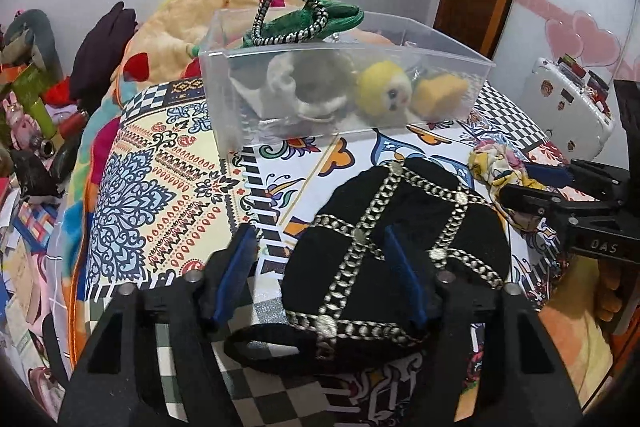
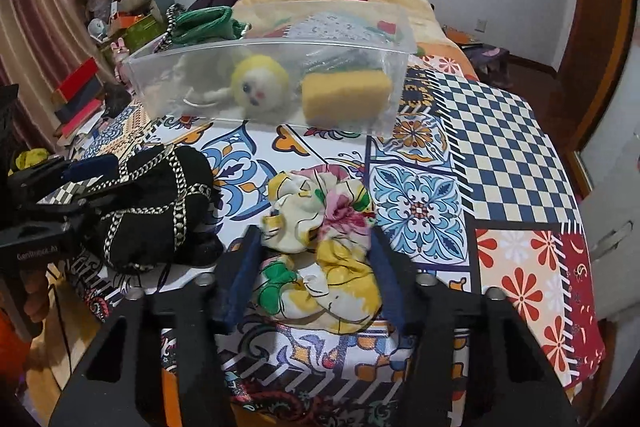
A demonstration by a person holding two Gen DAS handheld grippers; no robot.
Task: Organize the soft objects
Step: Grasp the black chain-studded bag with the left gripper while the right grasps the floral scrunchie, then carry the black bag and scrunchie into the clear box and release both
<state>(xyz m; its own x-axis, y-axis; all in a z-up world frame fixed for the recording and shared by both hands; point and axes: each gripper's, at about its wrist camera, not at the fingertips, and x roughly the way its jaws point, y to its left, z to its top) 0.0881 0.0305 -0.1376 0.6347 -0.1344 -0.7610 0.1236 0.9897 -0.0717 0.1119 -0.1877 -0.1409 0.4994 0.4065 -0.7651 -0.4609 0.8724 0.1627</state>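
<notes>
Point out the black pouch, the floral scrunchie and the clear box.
black pouch [image 1: 404, 227], left wrist view, its top face.
floral scrunchie [image 2: 320, 247], right wrist view, its gathered middle.
clear box [image 2: 260, 47], right wrist view, its front rim.

The box [image 1: 448, 61] wall blurs the doll [image 1: 383, 91] and sponge [image 1: 439, 91] inside. The purse [image 1: 404, 227] hides the left gripper's [image 1: 320, 267] right finger tip. At 9 o'clock, the shelf clutter [image 1: 28, 115] is cut off.

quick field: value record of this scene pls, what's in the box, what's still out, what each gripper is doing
surface: patterned tablecloth
box: clear plastic box
in box: yellow plush doll, yellow sponge, green pouch
still out: black pouch, floral scrunchie
left gripper: open, right finger over black pouch
right gripper: open, fingers either side of floral scrunchie
</notes>
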